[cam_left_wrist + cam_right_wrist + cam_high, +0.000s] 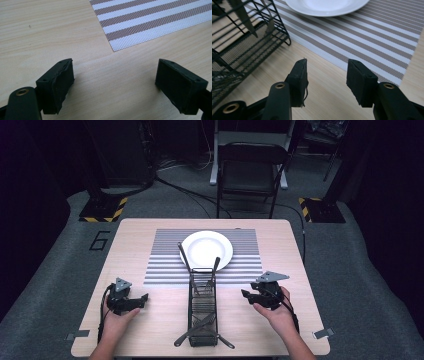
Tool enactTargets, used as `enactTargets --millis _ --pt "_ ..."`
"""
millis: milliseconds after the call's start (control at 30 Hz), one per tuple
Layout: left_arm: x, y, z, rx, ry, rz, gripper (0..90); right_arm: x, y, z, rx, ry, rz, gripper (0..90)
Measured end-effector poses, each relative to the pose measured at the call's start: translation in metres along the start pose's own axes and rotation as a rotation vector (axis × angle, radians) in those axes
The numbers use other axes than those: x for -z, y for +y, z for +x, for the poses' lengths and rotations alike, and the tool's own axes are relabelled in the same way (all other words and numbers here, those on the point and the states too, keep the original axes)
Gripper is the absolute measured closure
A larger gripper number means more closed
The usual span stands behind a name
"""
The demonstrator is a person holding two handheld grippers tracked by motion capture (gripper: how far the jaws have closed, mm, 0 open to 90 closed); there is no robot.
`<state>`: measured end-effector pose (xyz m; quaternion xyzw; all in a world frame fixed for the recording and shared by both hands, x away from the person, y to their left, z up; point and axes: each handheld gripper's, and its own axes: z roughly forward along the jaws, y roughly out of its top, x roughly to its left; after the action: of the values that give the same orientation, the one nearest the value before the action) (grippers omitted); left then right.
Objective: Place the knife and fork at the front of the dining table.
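The black wire rack stands in the middle of the wooden table, running lengthwise from just short of the table's near edge up to the near edge of the striped placemat, where its far end touches or overlaps the mat. Dark utensils stick out of it: long handles lean up over the mat at the far end, and others splay out at the near end (what each utensil is cannot be told from above). In the right gripper view the rack's mesh wall fills the left side, with two utensil tips hanging inside it. The right gripper hovers just beside the rack's right side, near the mat's near right corner; its jaws stand partly apart with nothing between them, only bare wood and the mat's edge beyond. The left gripper sits on the other side of the rack, near the mat's near left corner, jaws wide apart and empty over bare wood. A white plate rests on the mat toward its far edge, just beyond the rack's far end.
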<state>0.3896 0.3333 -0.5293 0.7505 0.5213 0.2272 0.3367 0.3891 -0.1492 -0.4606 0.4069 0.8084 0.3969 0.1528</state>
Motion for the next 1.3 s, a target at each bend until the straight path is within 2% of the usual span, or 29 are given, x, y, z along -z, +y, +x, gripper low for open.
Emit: enactTargets --millis 200,433,700,867,1067,1300 --pt "0.000 0.000 0.000 -0.004 -0.002 0.001 14.8 -0.006 0.017 0.012 0.036 0.051 -0.026 56.4" --pt "0.000 0.000 0.000 -0.008 -0.005 -0.001 14.9 -0.012 0.032 0.025 0.080 0.073 -0.010 56.8" --pt "0.000 0.000 -0.001 -0.005 -0.004 -0.007 14.8 -0.005 0.049 0.030 0.082 0.101 -0.049 62.9" --pt "0.000 0.000 -0.001 -0.004 -0.004 -0.007 14.9 0.000 0.057 0.031 0.064 0.129 -0.078 66.3" --pt "0.000 0.000 -0.001 -0.004 -0.004 -0.007 14.9 -0.001 0.063 0.031 0.061 0.156 -0.092 68.9" --pt "0.000 0.000 -0.001 -0.004 -0.004 -0.007 14.9 -0.004 0.073 0.038 0.072 0.189 -0.119 70.3"
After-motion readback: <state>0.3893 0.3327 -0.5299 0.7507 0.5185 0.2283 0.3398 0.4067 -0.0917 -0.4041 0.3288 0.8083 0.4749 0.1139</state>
